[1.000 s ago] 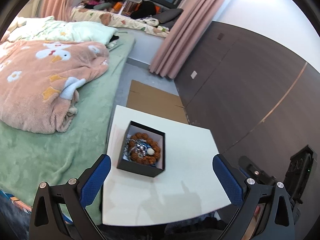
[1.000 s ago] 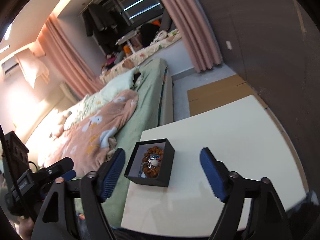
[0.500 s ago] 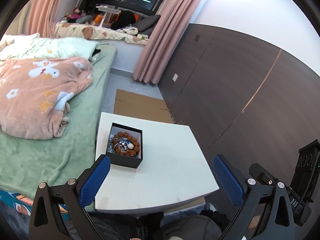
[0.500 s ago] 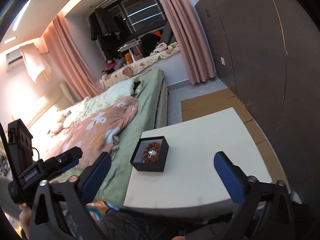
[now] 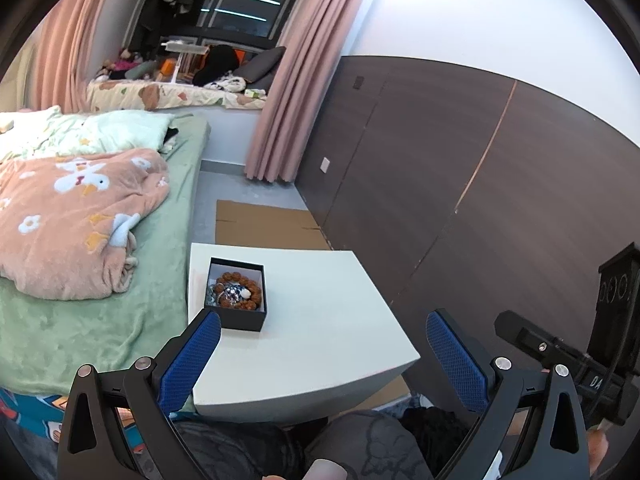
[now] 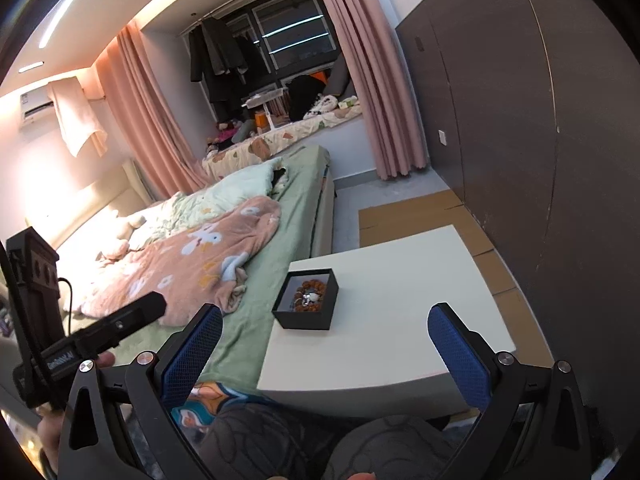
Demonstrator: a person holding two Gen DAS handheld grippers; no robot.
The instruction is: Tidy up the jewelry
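A small open black box [image 5: 236, 299] sits on the left part of a white table [image 5: 320, 344]. In it lie a brown bead bracelet [image 5: 240, 289] and some silvery jewelry. The box also shows in the right wrist view [image 6: 307, 299] with the bracelet [image 6: 310, 293] inside, on the table [image 6: 400, 320]. My left gripper [image 5: 322, 338] is open and empty, held back near the table's front edge. My right gripper [image 6: 324, 334] is open and empty, also well short of the box.
A bed with a green sheet [image 5: 88, 320] and a pink blanket [image 5: 72, 216] runs along the table's left side. A dark panelled wall [image 5: 480, 184] stands on the right. Flat cardboard [image 5: 264, 224] lies on the floor beyond the table. My knees show at the bottom.
Both grippers have pulled back and up from the table, so the box looks smaller and farther. The right gripper's jaws have opened wider. The box has not moved.
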